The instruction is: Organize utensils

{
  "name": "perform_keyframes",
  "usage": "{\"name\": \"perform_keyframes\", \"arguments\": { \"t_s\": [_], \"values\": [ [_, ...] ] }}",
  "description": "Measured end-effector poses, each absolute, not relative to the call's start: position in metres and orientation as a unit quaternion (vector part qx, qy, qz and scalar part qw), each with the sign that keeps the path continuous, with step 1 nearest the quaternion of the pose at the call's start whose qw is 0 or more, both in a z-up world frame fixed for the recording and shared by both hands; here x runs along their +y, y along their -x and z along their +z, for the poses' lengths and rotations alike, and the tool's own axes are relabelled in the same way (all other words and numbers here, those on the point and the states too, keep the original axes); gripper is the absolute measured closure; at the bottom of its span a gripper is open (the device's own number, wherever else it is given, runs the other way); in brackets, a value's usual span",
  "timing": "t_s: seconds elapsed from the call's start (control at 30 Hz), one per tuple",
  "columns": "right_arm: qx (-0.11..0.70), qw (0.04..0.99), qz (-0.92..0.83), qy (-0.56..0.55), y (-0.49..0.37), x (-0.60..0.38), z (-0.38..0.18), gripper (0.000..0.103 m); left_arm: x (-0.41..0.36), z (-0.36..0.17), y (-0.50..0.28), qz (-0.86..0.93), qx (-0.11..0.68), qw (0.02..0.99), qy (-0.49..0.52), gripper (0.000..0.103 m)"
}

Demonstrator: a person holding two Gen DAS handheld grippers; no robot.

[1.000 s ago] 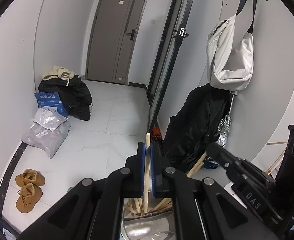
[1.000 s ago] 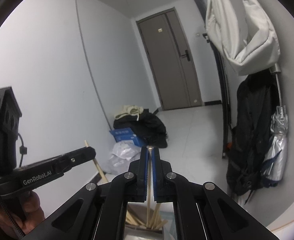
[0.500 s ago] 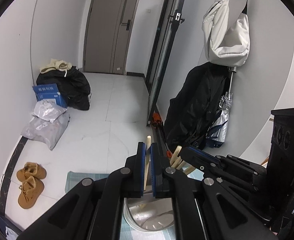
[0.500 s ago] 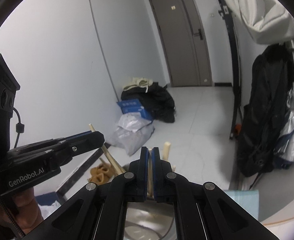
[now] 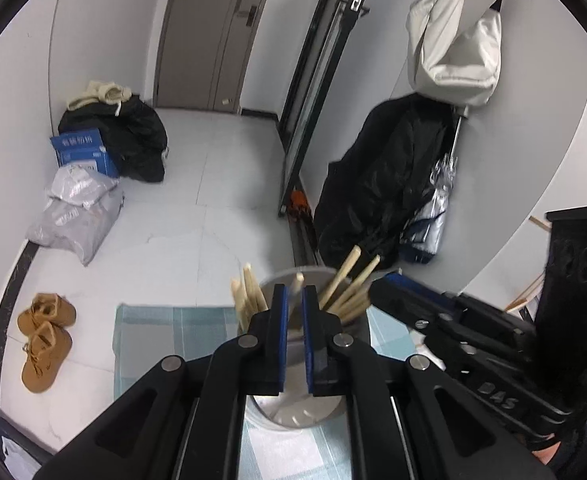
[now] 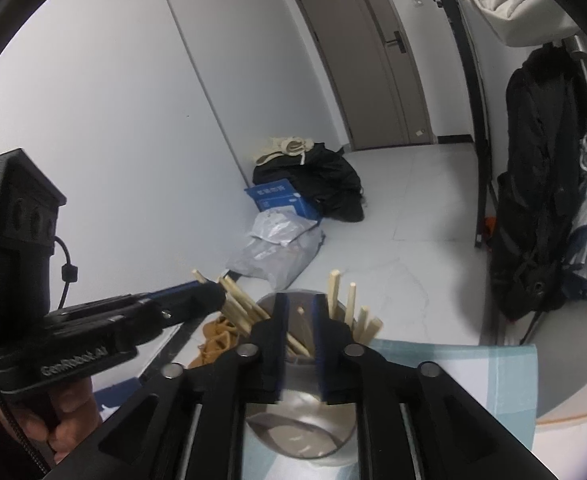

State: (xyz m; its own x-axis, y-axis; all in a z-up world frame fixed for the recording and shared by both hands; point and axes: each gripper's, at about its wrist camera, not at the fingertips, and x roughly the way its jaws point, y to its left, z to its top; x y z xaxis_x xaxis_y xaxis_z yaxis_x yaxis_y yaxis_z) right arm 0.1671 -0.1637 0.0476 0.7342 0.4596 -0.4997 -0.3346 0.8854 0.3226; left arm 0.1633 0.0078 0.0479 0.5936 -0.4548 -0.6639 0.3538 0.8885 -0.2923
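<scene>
Both grippers, left gripper (image 5: 292, 300) and right gripper (image 6: 300, 312), hang a little open, holding nothing, over the metal cup (image 5: 281, 412). Bumping the chopsticks (image 5: 351, 284) could tip the cup.

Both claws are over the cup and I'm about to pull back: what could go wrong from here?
1. The left claw and right claw, both open, sit close together over the metal cup; a careless pull-back could knock them together.
2. The chopsticks fan outward beside the fingers; snagging one may flick it out or tip the cup.
3. The cup seems near the far edge of the cloth, so a spill might reach the floor.
</scene>
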Motion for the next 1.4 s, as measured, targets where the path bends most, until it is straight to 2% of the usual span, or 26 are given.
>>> {"name": "perform_keyframes", "arguments": {
  "t_s": [0.1, 0.23, 0.3, 0.37, 0.43, 0.5, 0.6, 0.67, 0.77, 0.87, 1.1, 1.4],
  "values": [
    [0.296, 0.926, 0.208, -0.111, -0.159, -0.169, 0.046, 0.070, 0.011, 0.043, -0.160, -0.220, 0.406, 0.885, 0.064, 0.100],
    [0.292, 0.929, 0.197, -0.116, -0.145, -0.177, 0.044, 0.066, 0.013, 0.047, -0.149, -0.208, 0.406, 0.888, 0.058, 0.097],
    [0.290, 0.931, 0.190, -0.118, -0.138, -0.181, 0.043, 0.064, 0.014, 0.053, -0.142, -0.205, 0.399, 0.892, 0.053, 0.085],
    [0.284, 0.934, 0.183, -0.117, -0.130, -0.184, 0.045, 0.063, 0.015, 0.058, -0.138, -0.195, 0.389, 0.899, 0.053, 0.061],
    [0.274, 0.939, 0.176, -0.114, -0.122, -0.188, 0.046, 0.052, 0.017, 0.068, -0.129, -0.180, 0.369, 0.910, 0.056, 0.053],
    [0.266, 0.943, 0.162, -0.112, -0.114, -0.192, 0.049, 0.051, 0.017, 0.077, -0.120, -0.170, 0.355, 0.918, 0.051, 0.048],
    [0.257, 0.948, 0.152, -0.112, -0.099, -0.195, 0.055, 0.050, 0.017, 0.092, -0.102, -0.144, 0.325, 0.933, 0.050, 0.035],
    [0.245, 0.951, 0.149, -0.112, -0.087, -0.196, 0.060, 0.045, 0.020, 0.100, -0.090, -0.130, 0.307, 0.941, 0.057, 0.022],
    [0.224, 0.958, 0.144, -0.108, -0.069, -0.197, 0.068, 0.033, 0.025, 0.108, -0.075, -0.110, 0.284, 0.950, 0.065, 0.012],
    [0.205, 0.963, 0.140, -0.101, -0.047, -0.198, 0.076, 0.030, 0.026, 0.113, -0.060, -0.089, 0.263, 0.958, 0.070, 0.005],
    [0.157, 0.975, 0.131, -0.089, -0.008, -0.199, 0.080, 0.008, 0.031, 0.105, -0.030, -0.069, 0.231, 0.968, 0.069, 0.001],
    [0.122, 0.983, 0.123, -0.063, 0.031, -0.191, 0.070, 0.000, 0.038, 0.080, -0.007, -0.039, 0.231, 0.970, 0.071, 0.001]
  ]
}}
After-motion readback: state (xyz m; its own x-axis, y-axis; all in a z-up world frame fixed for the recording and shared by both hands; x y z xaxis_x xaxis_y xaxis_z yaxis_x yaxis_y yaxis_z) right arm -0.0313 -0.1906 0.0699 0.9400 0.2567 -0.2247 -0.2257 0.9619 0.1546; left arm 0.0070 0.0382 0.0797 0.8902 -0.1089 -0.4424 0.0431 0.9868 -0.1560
